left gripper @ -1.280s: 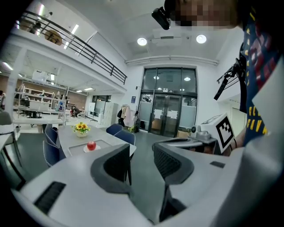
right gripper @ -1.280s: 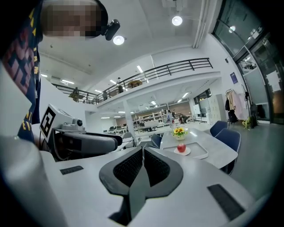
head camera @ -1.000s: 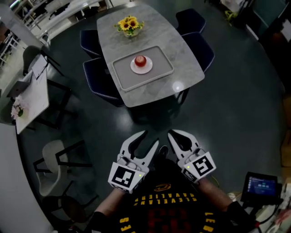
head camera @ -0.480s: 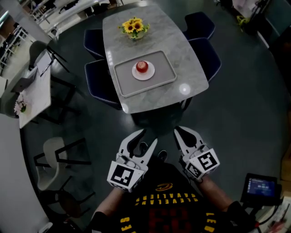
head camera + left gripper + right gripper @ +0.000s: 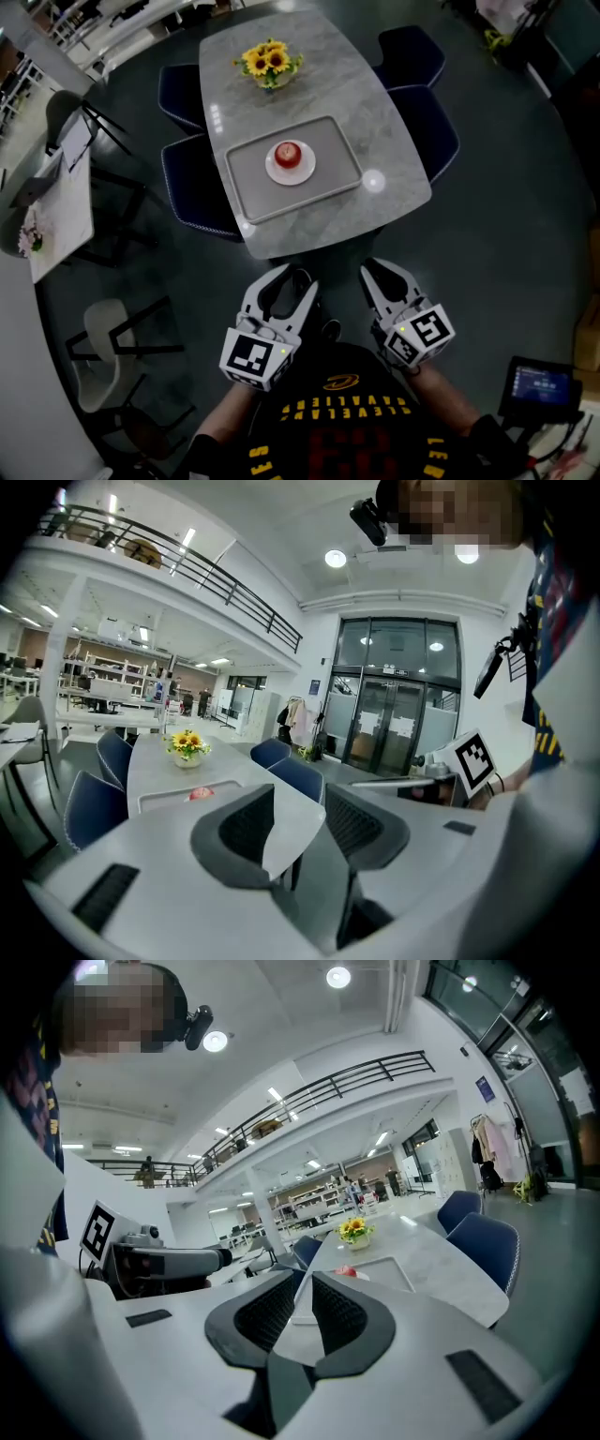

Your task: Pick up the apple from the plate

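The red apple (image 5: 288, 153) sits on a small white plate (image 5: 292, 174) in the middle of a grey tray (image 5: 334, 155) on the marble table (image 5: 309, 220). Both grippers are held low, short of the table's near edge. The left gripper (image 5: 290, 284) is open and empty. Just as empty, the right gripper (image 5: 383, 272) is open with a narrower gap. In the left gripper view the apple (image 5: 200, 794) shows far beyond the left gripper (image 5: 300, 805). The right gripper view has the apple (image 5: 347, 1270) just above the right gripper (image 5: 303, 1290).
A vase of yellow flowers (image 5: 270, 62) stands behind the tray. Dark blue chairs (image 5: 192, 187) (image 5: 422, 112) flank the table on both sides. A white side table (image 5: 61, 206) and a white chair (image 5: 108, 352) are at the left. A small screen (image 5: 539, 389) sits at lower right.
The table with tray and apple has drawn a little nearer and lower in the head view. Both grippers keep roughly the same place and stay open.
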